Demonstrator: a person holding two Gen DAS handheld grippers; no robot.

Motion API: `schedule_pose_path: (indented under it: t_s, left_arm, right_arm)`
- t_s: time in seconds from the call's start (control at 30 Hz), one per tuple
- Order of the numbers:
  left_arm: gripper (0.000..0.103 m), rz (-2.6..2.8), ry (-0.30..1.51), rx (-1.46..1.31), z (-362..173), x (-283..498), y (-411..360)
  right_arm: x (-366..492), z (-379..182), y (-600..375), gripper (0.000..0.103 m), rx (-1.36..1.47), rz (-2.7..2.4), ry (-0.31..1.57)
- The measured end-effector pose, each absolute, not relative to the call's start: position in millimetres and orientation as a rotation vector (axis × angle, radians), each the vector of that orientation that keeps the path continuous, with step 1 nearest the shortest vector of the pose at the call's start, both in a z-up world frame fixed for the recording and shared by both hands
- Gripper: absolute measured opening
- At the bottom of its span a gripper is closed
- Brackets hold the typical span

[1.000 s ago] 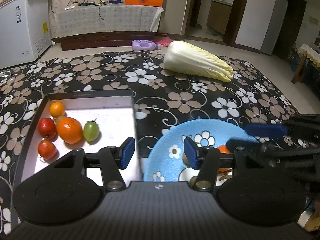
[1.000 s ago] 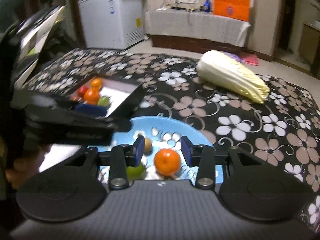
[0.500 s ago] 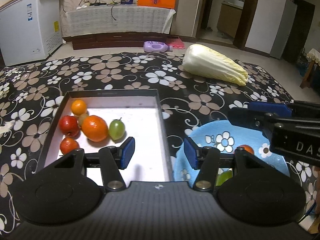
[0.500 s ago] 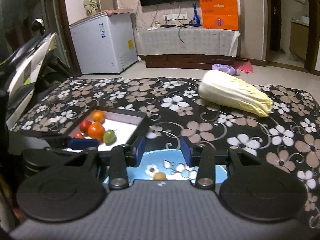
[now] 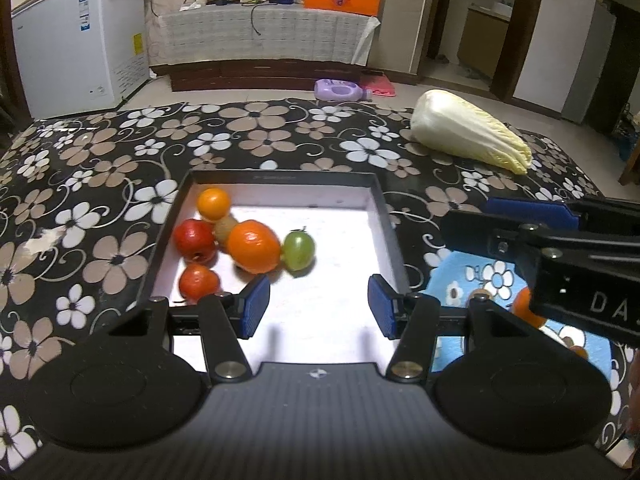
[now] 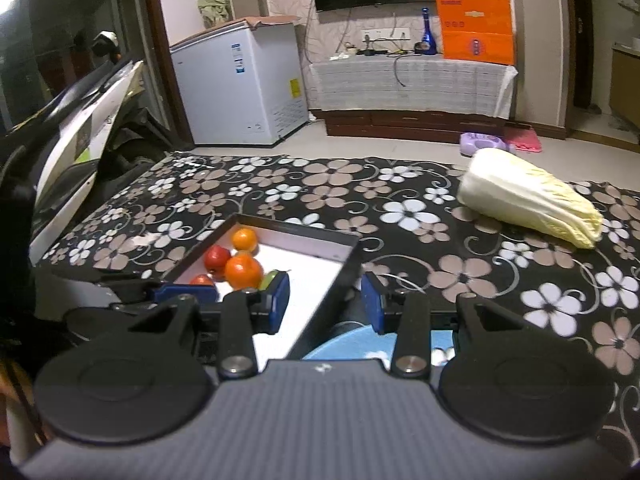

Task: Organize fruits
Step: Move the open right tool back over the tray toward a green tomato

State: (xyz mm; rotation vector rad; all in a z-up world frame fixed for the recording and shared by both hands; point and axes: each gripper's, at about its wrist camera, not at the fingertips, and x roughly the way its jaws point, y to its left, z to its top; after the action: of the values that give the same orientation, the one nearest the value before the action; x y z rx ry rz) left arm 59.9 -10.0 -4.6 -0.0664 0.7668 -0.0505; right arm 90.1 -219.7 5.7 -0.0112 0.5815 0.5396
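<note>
Both our jaws stand apart, empty: left gripper [image 5: 316,312] hovers over the tray [image 5: 384,204], fruit ahead-left; right gripper [image 6: 324,304] over the plate [image 6: 352,344].

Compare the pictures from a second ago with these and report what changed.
Both tongs swung left, from over the blue plate toward the black tray; the left tongs now sit over the tray's white floor. Nothing was gripped or released. Both stay open and empty; the tray fruits and cabbage lie unmoved.

Fruits [image 5: 248,244] crowd tray's [image 5: 280,178] left; right half free.
</note>
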Motion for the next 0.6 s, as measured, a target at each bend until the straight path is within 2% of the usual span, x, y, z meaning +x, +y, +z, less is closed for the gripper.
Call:
schedule_pose_path:
  t_s: [0.6]
  left_arm:
    - [0.06,-0.011,0.794,-0.089,-14.0,55.9,31.1]
  right_arm:
    - [101.8,-8.6,-165.5,0.042,-0.065,0.618,0.606]
